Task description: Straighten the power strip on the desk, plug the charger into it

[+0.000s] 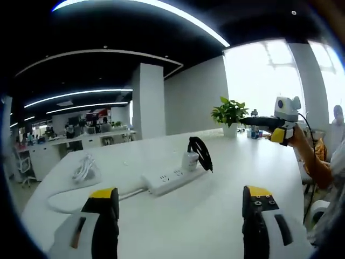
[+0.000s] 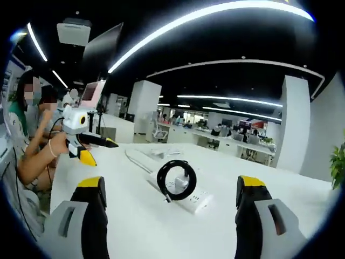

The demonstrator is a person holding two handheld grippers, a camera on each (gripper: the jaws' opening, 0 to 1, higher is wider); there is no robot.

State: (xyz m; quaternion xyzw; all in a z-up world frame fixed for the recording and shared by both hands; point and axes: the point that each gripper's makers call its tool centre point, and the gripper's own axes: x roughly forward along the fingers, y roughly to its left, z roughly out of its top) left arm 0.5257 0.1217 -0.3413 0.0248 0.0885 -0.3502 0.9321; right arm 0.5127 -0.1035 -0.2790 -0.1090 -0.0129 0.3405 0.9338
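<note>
Power strip (image 1: 171, 179): lies mid-desk (image 1: 226, 216), charger (image 1: 190, 160) with coiled black cable seated on one end, apparently plugged; my left gripper (image 1: 180, 216) and right gripper (image 2: 171, 210) hover apart, jaws spread, empty; I judge little remains.

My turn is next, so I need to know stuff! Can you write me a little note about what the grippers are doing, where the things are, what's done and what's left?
Left gripper: jaws wide open, holding nothing, raised over the near part of the desk.
Right gripper: also open and holding nothing, facing the strip from the other side.
Power strip: lies flat mid-desk, at an angle, its white cord looping off one end.
Charger: white block with a coiled black cable, resting at the strip's end. Whether it is plugged in, I cannot tell.
Done: nothing clearly yet.
Left: straighten the strip, then plug the charger in.
</note>
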